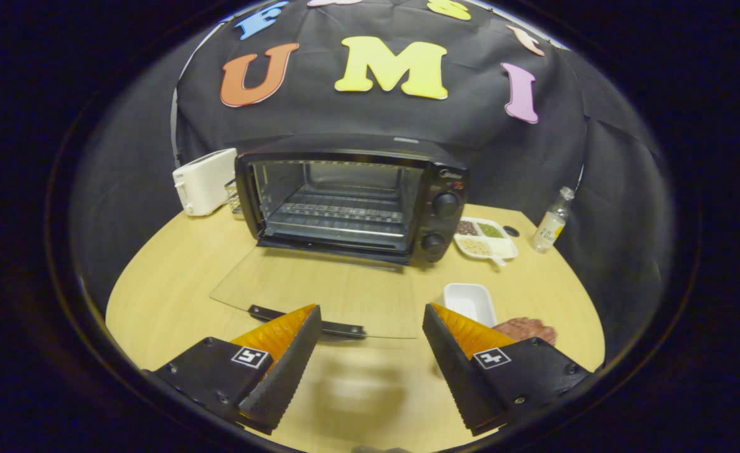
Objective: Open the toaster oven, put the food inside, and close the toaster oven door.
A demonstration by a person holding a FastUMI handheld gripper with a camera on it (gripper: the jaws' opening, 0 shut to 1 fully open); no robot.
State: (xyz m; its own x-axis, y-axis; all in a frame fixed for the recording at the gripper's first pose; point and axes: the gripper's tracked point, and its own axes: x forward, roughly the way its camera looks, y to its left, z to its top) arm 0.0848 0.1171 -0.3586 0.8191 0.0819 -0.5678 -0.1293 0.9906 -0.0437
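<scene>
Looking at: one toaster oven (351, 198), sitting at the far middle of the counter (175, 283), its front facing the gripper.
Door: one glass door (319, 292), dropped all the way down and lying flat on the counter in front of the oven mouth; its dark handle (307, 321) is at the near edge, just ahead of the left finger.
Inside: one wire rack (338, 217), nothing on it as far as I can see.
Knobs: two, stacked on the oven's right panel (442, 220).
Gripper: one (370, 333), jaws released and spread wide, nothing between them, just bare counter and a blurry shadow. Both fingers sit at the near edge of the counter.
Food: one reddish piece that looks like meat (526, 329), on the counter to the right, touching or just behind the right finger. Still outside the oven.
White dishes: two. One small plain tray (469, 302) just left of the meat and near the right finger, looks empty. One divided plate (486, 238) with three little portions, right beside the oven's right side.
Bottle: one clear bottle (552, 220), far right, near the counter's edge.
Toaster: one white pop-up toaster (205, 181), far left, next to the oven; something like a wire rack is wedged between them, can't tell what exactly.
Open room: the left half of the counter is bare wood, plenty of space. The right side is tighter, with tray, meat and plate all between the fingers and the oven's right flank.
</scene>
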